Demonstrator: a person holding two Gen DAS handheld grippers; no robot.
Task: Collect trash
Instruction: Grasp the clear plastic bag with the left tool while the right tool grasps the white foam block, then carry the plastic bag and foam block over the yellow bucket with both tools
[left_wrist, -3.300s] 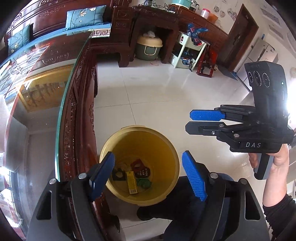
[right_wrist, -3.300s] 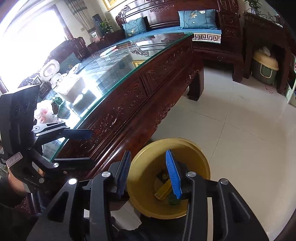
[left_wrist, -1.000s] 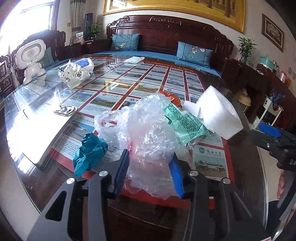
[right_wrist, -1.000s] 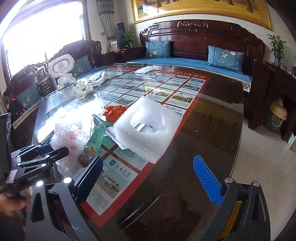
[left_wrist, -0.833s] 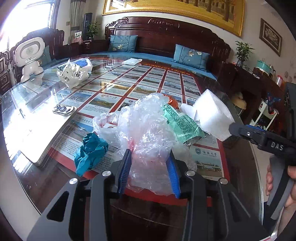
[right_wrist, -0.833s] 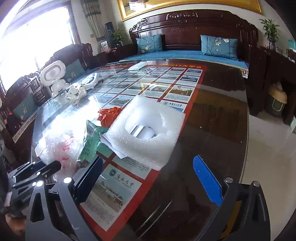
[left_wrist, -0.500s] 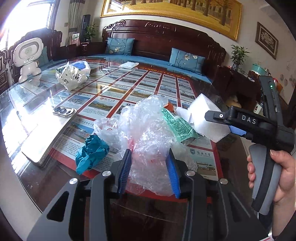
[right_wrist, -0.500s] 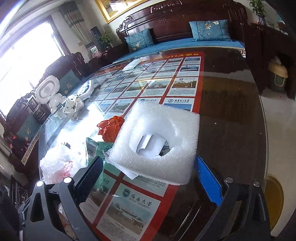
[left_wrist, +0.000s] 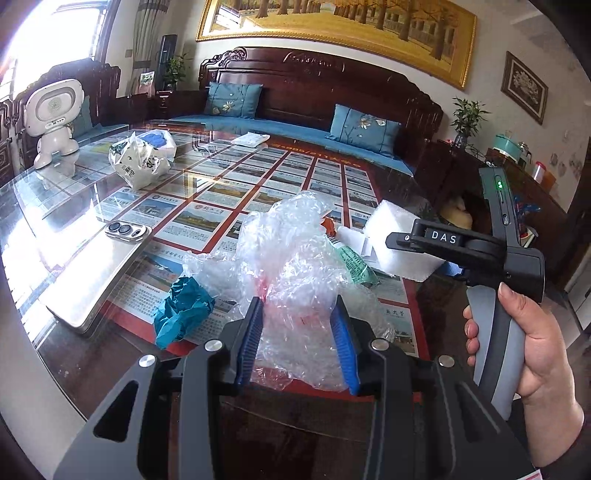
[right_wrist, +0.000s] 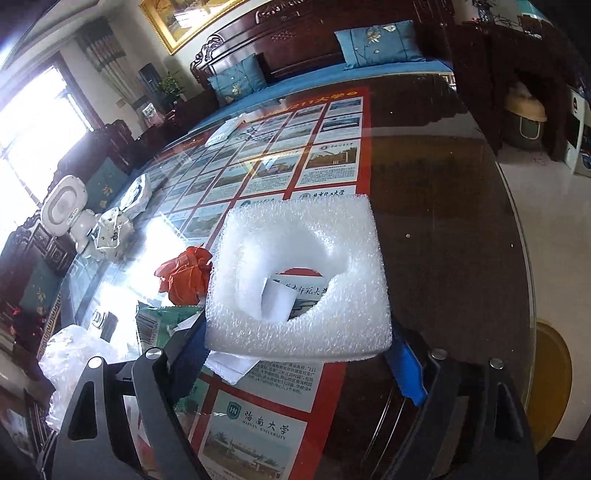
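So the left gripper (left_wrist: 297, 338) has its jaws clamped on the crumpled plastic wrap (left_wrist: 295, 258); the right gripper (right_wrist: 295, 354) jaws, just been closing around the foam block (right_wrist: 299, 277) near the tabletop's (right_wrist: 443, 221) edge, should squeeze evenly before lifting.

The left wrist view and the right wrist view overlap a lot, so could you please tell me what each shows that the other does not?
Only the left wrist view shows the teal wad, the phone, and the hand holding the right tool.

Only the right wrist view shows the hole through the foam and the yellow bin past the table edge.

Both show the foam, the clear plastic, the green wrapper, the white toy robot and the sofa.
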